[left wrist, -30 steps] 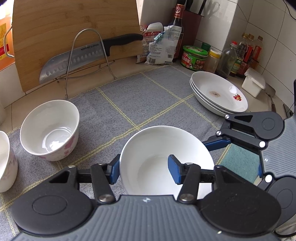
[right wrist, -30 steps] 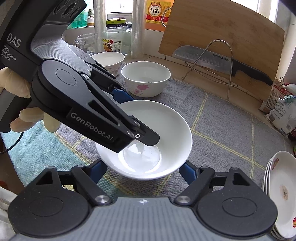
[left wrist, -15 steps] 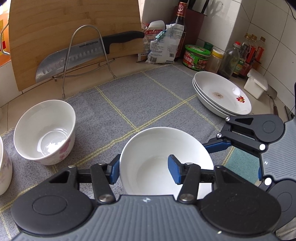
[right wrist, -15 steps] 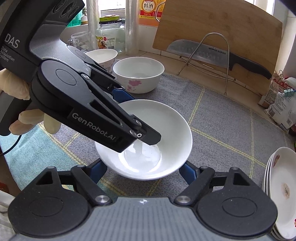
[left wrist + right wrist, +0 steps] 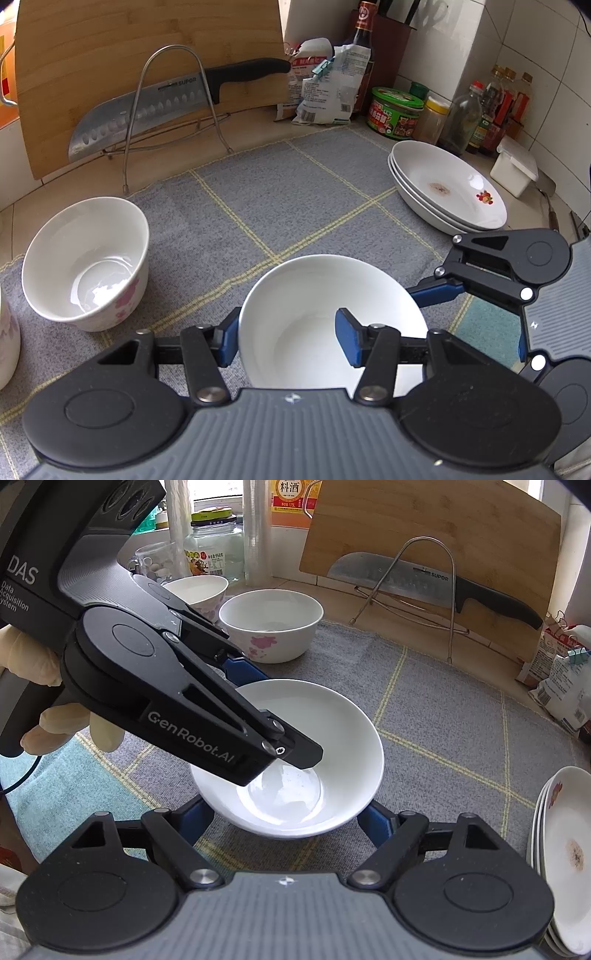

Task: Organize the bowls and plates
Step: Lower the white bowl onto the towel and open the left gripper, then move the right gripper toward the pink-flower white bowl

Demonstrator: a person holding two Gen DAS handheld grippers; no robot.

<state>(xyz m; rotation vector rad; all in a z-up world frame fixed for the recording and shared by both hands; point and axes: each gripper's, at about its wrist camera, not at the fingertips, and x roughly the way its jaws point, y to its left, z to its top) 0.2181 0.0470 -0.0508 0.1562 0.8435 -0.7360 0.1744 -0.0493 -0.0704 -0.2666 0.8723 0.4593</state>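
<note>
The grey mat (image 5: 280, 192) covers most of the counter in front of me. At its far right edge sits the stack of plates (image 5: 447, 188), 3 as far as I can count. The plain white bowl (image 5: 317, 295) is at the near middle of the mat, well apart from that stack. 2 bowls sit to the left, the flowered bowl (image 5: 85, 258) and a second flowered bowl (image 5: 195, 589) behind it.

The left gripper (image 5: 288, 339) is pinched narrow on the plain bowl's wall, with 1 finger inside and 1 outside. Its jaws have just eased open a touch, with the wall between them. The right gripper (image 5: 286, 821) is at about half width, with 1 finger on each side of the bowl's underside. I cannot tell whether its pads press.

My worry is the glazed wall. A 1-sided pinch that is slackening could let the bowl slide out and tip. If it is lifted toward the flowered bowl, it could chip that bowl's rim. If both grippers pull differently, the bowl could twist free.
</note>
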